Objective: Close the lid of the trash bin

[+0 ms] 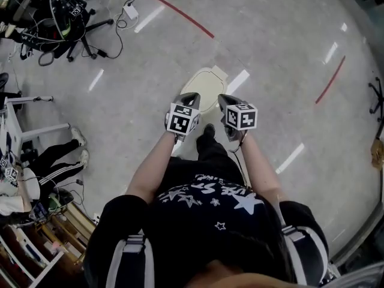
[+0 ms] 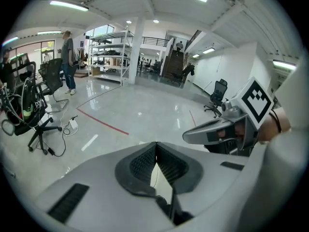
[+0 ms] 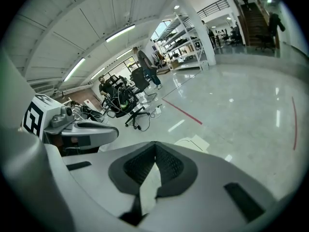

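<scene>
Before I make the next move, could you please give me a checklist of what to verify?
1. Left gripper free: ok, jaws together with nothing between them.
2. Right gripper free: ok, jaws together with nothing between them.
3. Trash bin located: ok, on the floor just ahead of both grippers.
4. Lid fully down: cannot tell from these angles.
5. Contact with the lid: not ok, the right gripper view shows it beyond the jaws, untouched.
6. Office chair with cables out of the way: ok, far off at the left.
</scene>
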A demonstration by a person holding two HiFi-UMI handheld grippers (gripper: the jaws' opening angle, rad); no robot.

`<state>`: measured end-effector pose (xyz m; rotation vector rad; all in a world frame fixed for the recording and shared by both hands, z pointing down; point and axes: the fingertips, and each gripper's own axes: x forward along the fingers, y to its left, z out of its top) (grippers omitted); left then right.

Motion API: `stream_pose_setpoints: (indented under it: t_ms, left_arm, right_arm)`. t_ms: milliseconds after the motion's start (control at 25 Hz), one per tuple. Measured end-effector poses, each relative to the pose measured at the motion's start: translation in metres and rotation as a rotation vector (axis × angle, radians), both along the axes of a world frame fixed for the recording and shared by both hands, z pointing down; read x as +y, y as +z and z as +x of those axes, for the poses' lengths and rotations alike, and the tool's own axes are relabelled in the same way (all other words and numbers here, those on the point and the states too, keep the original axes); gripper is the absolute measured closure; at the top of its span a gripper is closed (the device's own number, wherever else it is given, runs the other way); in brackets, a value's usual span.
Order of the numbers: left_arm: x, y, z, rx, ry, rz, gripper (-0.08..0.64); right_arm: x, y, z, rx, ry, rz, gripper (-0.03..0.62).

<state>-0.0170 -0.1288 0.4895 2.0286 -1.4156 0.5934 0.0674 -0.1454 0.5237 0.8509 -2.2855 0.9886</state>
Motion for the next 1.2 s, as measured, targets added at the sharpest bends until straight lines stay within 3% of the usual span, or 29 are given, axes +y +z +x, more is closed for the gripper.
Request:
stream_pose_setpoints:
  t_ms: [240,520,720,1000,1200]
  left_arm:
    - [0.045,-0.03,-0.016,0.054,-0.041,0.064,0.548]
    - [0.111,-0.044,-0.066,0.074,-0.059,0.127,0.548]
    - [0.157,-0.081,-0.086,0.1,-0.083,0.237,0.548]
    - [0.216,-0.151,-0.109,0.123,-0.077,0.415,0.548]
    - [0.261,-0.173,-0.119,0.156,-0.069,0.468,0.548]
  right_arm:
    - [0.025,-0.015,0.0,-0.009,0.015,0.04,0.586]
    - [0.078,-0.033,-0.033,-0.036,0.073,0.084,0.586]
    - [0.133,-0.067,-0.05,-0.071,0.066,0.163,0.586]
    - [0.195,-0.135,-0.072,-0.194,0.119,0.301,0.586]
    - [0.245,-0.163,-0.086,-0.222,0.139,0.368,0.586]
